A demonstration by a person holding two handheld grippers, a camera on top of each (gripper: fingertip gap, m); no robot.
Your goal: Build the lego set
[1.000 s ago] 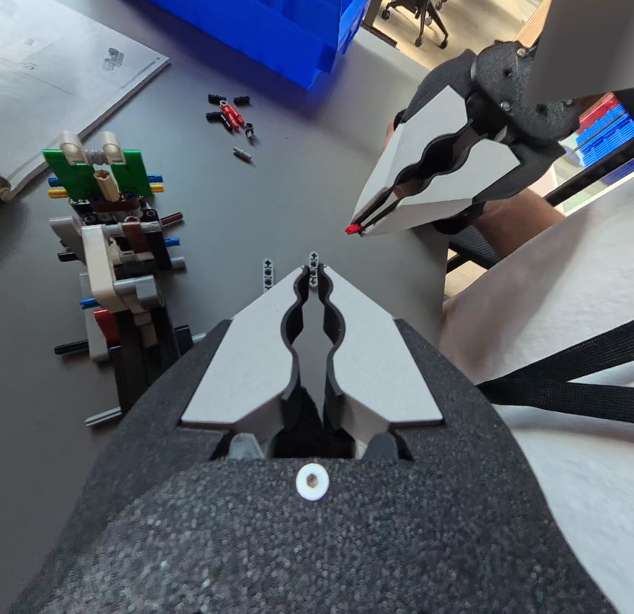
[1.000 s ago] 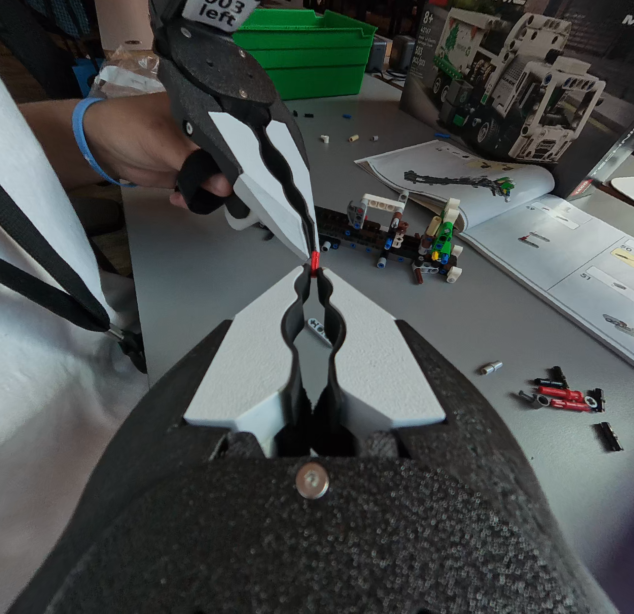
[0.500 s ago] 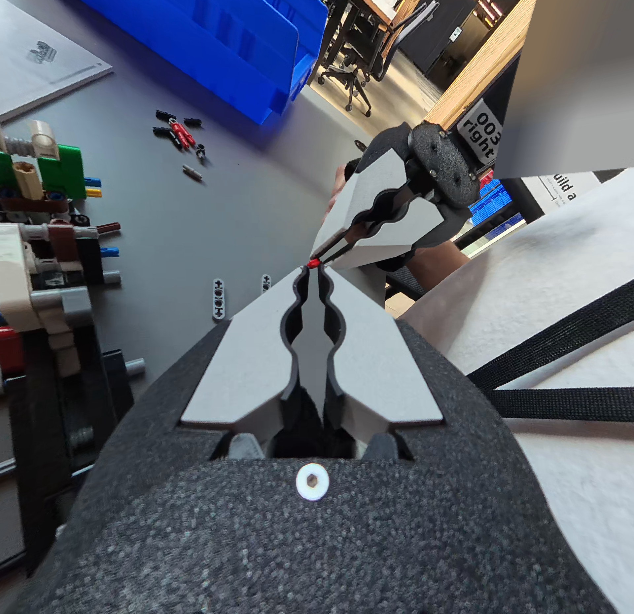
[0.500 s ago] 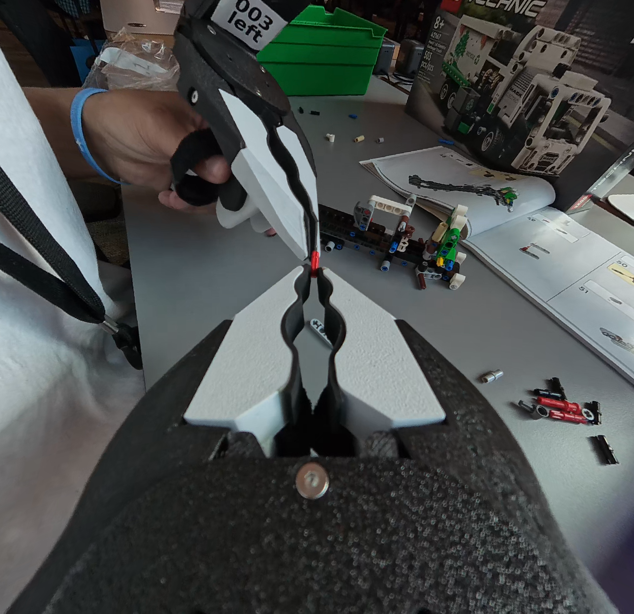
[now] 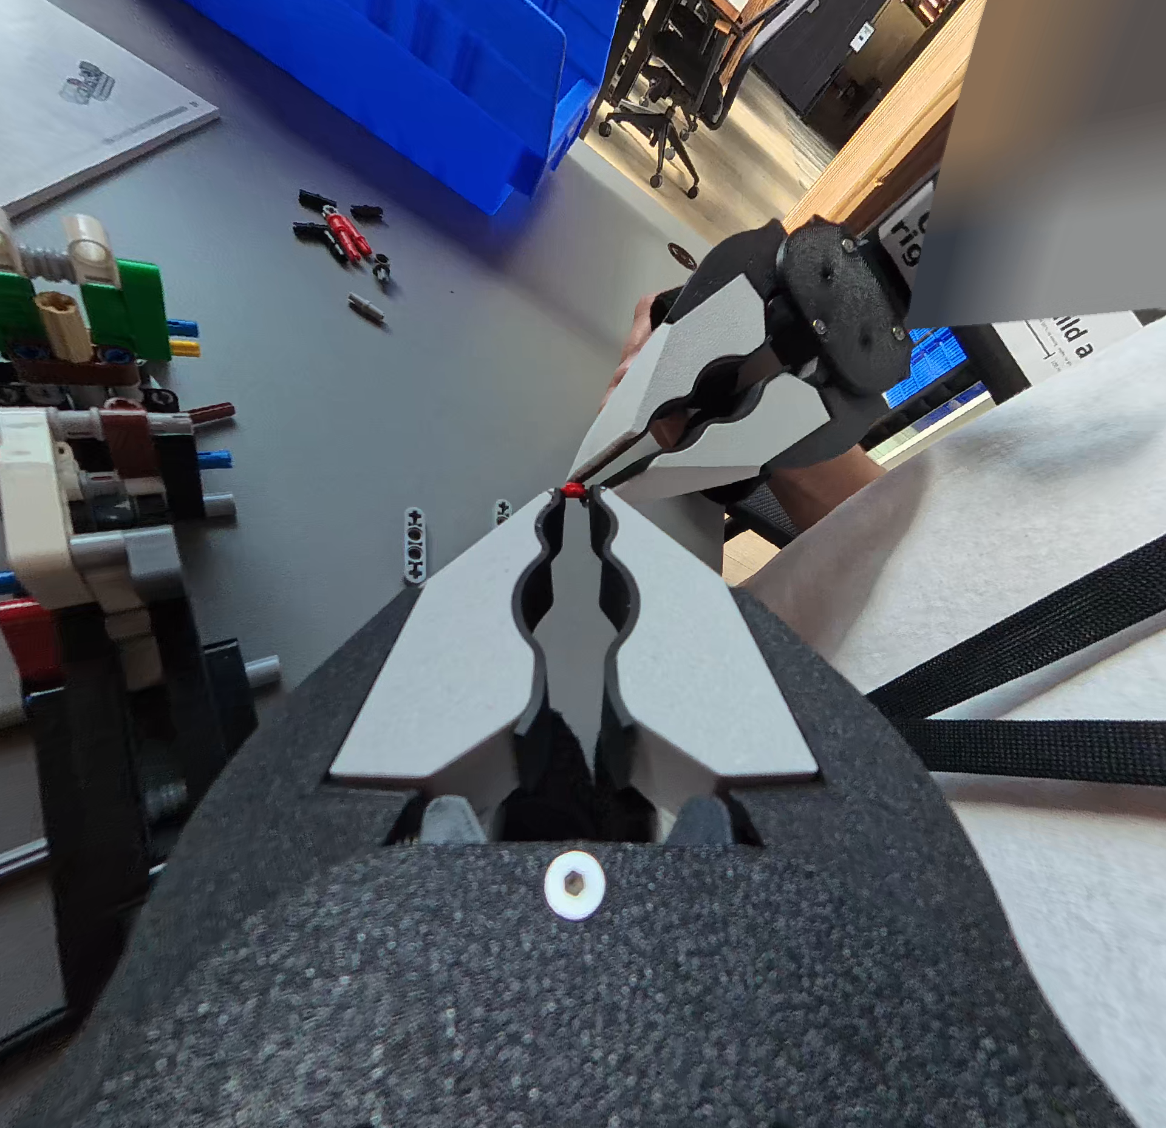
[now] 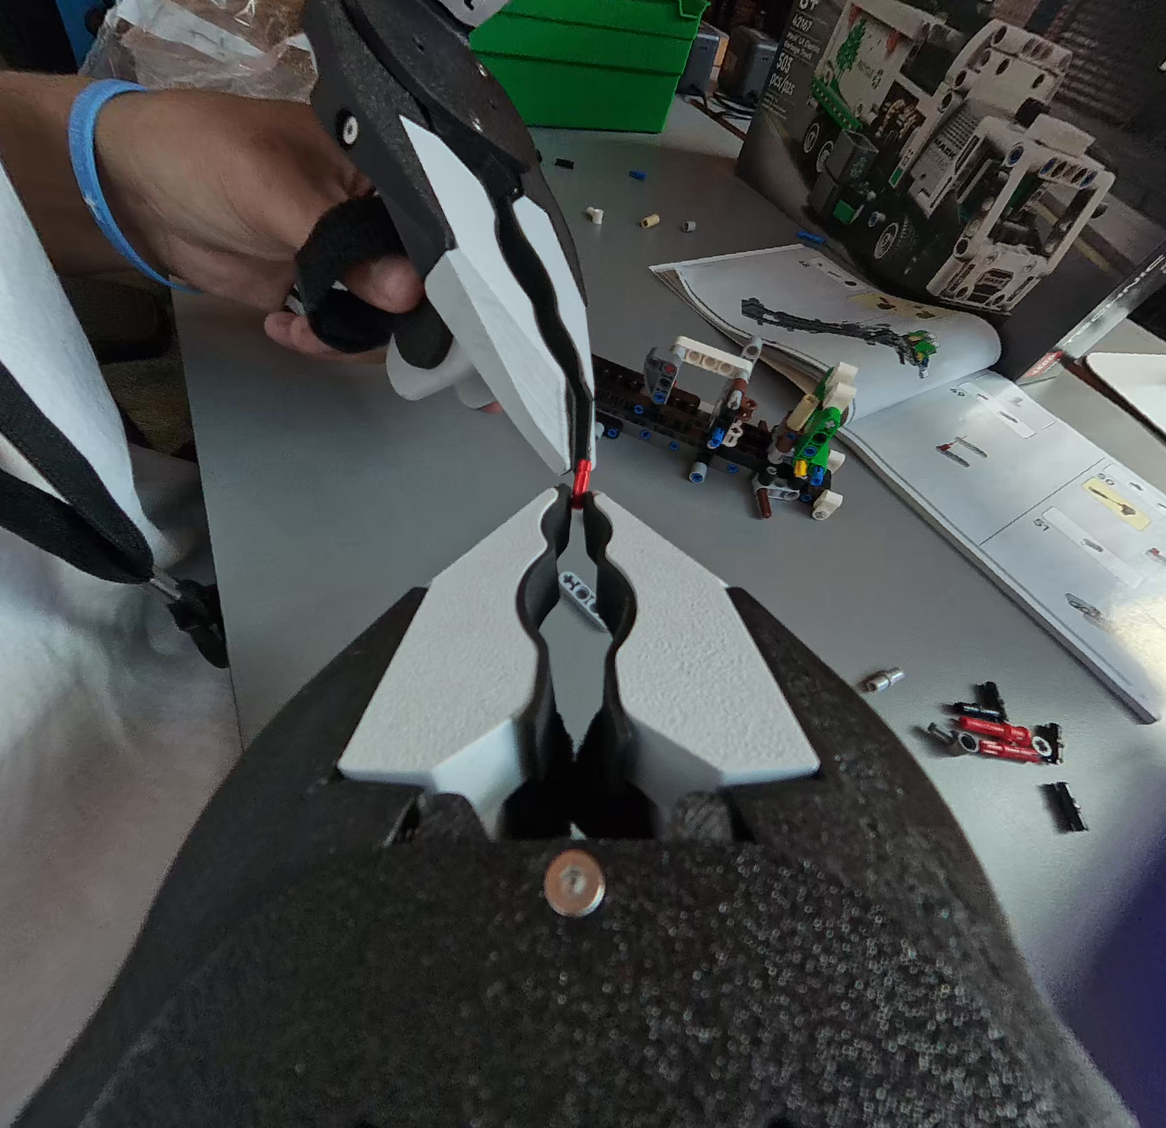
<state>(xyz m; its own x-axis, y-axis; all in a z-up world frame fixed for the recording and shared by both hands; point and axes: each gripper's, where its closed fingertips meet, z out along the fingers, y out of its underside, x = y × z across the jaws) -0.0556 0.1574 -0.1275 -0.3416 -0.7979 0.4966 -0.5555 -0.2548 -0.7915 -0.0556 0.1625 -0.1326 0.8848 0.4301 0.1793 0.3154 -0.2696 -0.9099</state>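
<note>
A small red pin point(image 6: 580, 476) is held in the air between both grippers, above the grey table. My right gripper point(image 6: 575, 498) is shut on its lower end. My left gripper point(image 5: 574, 493) has the pin point(image 5: 573, 489) between its tips and is shut on it; it reaches down to the pin's upper end in the right wrist view point(image 6: 583, 460). The right gripper point(image 5: 583, 483) comes in from the upper right in the left wrist view. The partly built model point(image 6: 744, 429) lies on the table beyond, and also at the left of the left wrist view point(image 5: 82, 404).
Two thin grey beams point(image 5: 414, 542) lie on the table under the grippers. Loose red and black pins point(image 6: 997, 735) and a grey pin point(image 6: 882, 679) lie at the right. An open instruction booklet point(image 6: 1009, 486), the set box point(image 6: 946, 120), a green bin point(image 6: 587, 57) and a blue bin point(image 5: 410, 69) ring the table. Only a small space, under 4 cm, lies between the two pairs of fingers.
The left gripper has swung right and met the right gripper tip to tip. The red pin, first held only by the right gripper, now sits between the left gripper's tips too.
</note>
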